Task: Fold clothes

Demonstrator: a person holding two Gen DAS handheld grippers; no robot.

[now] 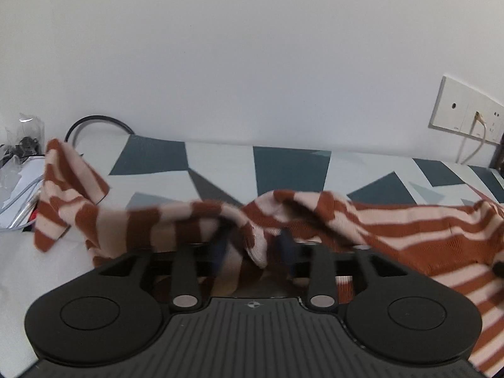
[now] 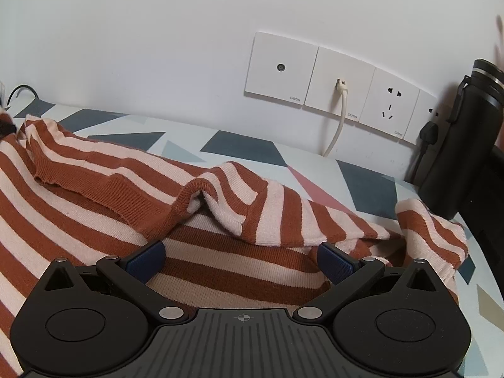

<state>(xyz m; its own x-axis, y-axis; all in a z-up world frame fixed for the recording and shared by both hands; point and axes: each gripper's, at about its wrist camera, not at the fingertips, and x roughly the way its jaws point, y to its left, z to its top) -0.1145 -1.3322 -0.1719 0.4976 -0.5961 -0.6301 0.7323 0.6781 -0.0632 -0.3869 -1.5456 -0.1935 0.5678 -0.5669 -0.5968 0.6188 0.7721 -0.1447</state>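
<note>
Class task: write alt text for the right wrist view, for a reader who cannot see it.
A rust-and-cream striped sweater lies rumpled on a table with a geometric-patterned cover, and the right tool stands open just above it. Behind, white wall sockets hold one plugged-in cable; a black flask stands at the right.

Black flask [image 2: 456,145] near right edge; tablecloth [image 2: 242,148] behind seemingly bare.

We note even, soft indoor light, no glare — the striped sweater [image 1: 176,220] blurs in the left view; the right view stays sharp; fisheye bends and darkens corners.
</note>
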